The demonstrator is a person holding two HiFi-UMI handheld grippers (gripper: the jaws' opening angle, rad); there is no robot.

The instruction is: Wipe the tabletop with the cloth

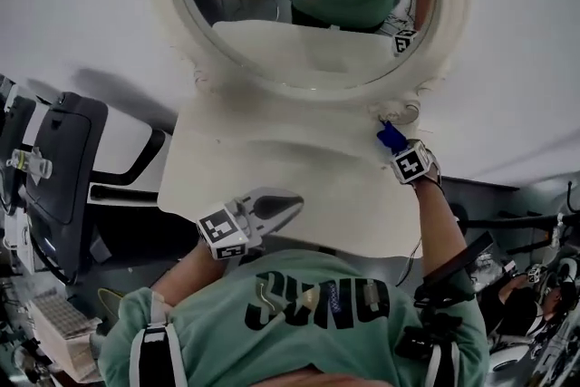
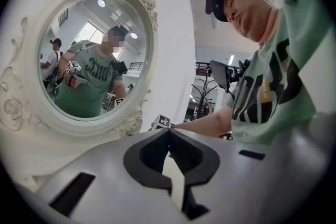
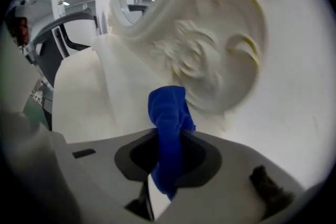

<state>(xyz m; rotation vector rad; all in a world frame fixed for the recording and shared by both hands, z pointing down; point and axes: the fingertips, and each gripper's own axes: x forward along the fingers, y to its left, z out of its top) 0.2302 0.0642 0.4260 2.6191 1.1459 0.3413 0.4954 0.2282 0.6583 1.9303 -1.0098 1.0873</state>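
My right tongs (image 3: 167, 136) pinch the bunched blue cloth (image 3: 167, 107) at the back of the pale counter (image 1: 272, 172), right by the carved cream mirror frame (image 3: 220, 55), my left tongs (image 2: 169, 131) are closed and empty, and a hard push could bump that frame

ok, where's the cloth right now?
Head view, right side: the blue cloth is clamped in the right tool, at the tabletop's far right corner, beside the mirror frame's scrolled foot.
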